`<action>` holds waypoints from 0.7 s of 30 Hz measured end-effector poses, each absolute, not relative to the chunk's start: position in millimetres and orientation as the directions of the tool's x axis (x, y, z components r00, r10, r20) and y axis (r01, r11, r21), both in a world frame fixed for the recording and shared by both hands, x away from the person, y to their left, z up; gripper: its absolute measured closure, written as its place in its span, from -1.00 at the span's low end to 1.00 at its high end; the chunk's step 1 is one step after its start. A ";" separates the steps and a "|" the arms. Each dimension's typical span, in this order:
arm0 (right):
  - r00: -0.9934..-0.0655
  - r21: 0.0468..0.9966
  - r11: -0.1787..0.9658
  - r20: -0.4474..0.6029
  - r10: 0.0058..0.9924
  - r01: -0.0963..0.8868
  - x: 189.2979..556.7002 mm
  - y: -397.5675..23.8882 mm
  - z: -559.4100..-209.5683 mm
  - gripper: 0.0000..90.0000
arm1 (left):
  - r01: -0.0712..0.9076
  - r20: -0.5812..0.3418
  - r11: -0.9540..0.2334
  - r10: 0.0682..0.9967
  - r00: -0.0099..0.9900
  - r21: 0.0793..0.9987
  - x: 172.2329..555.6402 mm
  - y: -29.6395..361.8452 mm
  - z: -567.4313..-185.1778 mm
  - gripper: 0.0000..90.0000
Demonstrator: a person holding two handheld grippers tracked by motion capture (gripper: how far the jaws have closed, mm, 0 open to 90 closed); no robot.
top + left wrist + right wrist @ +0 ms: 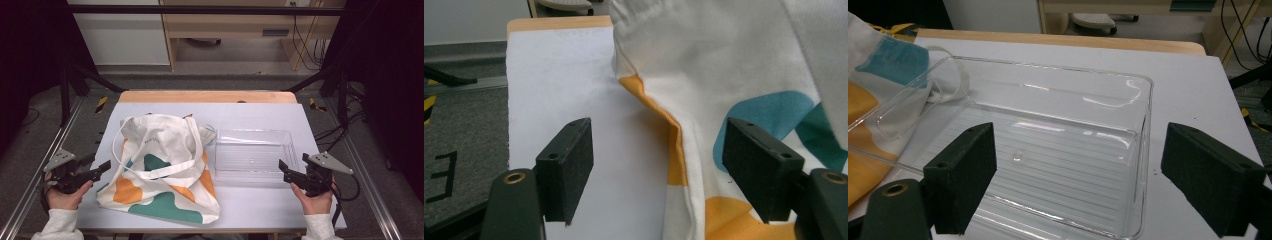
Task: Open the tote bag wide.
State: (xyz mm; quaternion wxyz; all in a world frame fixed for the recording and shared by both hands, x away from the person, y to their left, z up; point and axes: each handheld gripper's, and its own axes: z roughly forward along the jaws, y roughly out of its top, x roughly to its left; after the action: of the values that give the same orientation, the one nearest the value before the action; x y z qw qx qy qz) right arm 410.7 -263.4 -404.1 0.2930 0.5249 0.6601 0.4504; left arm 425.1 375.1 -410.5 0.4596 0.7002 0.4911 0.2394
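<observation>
A white cloth tote bag (160, 167) with orange, teal and blue patches lies flat on the table, its handles draped across it. To its right stands a clear plastic tray (254, 155), with nothing in it. My left gripper (102, 167) is open at the bag's left edge; in the left gripper view its jaws straddle the bag's orange-trimmed edge (674, 145) without touching it. My right gripper (286, 169) is open at the tray's near right corner, and the tray (1058, 145) lies just beyond its jaws.
The white table (260, 202) has a wooden strip along its far edge. Black frame bars and metal rails run along both sides. Cables hang at the far right, and a wooden cabinet stands behind the table.
</observation>
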 end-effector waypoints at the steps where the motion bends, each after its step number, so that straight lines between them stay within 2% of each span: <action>1: -0.277 0.902 0.043 0.086 0.957 0.429 410.7 -263.4 -404.1 -0.67 | 0.468 -0.116 -0.095 0.908 0.403 0.879 425.1 375.1 -410.5 -0.36; 21: -0.318 0.913 0.060 0.078 0.945 0.403 407.9 -240.4 -393.0 -0.55 | 0.417 -0.115 -0.082 0.897 0.427 0.905 425.9 365.6 -386.6 -0.34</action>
State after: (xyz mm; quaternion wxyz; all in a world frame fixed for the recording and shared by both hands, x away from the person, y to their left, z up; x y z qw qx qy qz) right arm 407.9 -240.4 -393.0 0.2925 0.5056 0.6667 0.4629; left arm 425.9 365.6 -386.6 0.4835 0.6926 0.4743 0.2480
